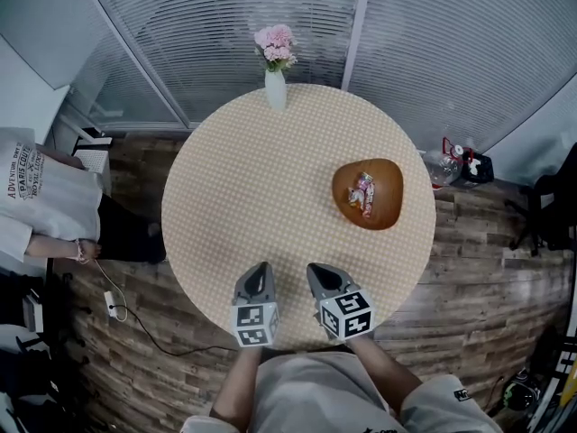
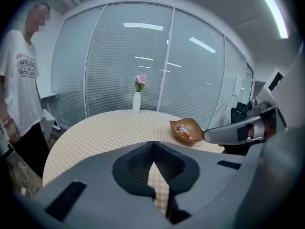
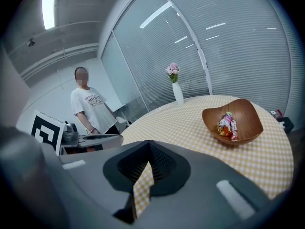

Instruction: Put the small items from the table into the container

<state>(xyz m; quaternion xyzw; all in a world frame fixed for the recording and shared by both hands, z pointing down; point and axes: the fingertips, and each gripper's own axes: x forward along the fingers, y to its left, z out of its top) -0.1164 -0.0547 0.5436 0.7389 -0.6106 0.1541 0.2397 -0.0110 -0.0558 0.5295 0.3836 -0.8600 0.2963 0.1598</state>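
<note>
A brown wooden bowl sits on the right half of the round checkered table and holds several small colourful wrapped items. The bowl with its items shows right of centre in the left gripper view, and the bowl with the items at the right in the right gripper view. My left gripper and right gripper hover side by side over the table's near edge, both shut and empty. The same shut jaws fill the left gripper and right gripper views.
A white vase of pink flowers stands at the table's far edge. A person in a white T-shirt stands left of the table. Glass walls with blinds run behind it. Bags and cables lie on the wood floor.
</note>
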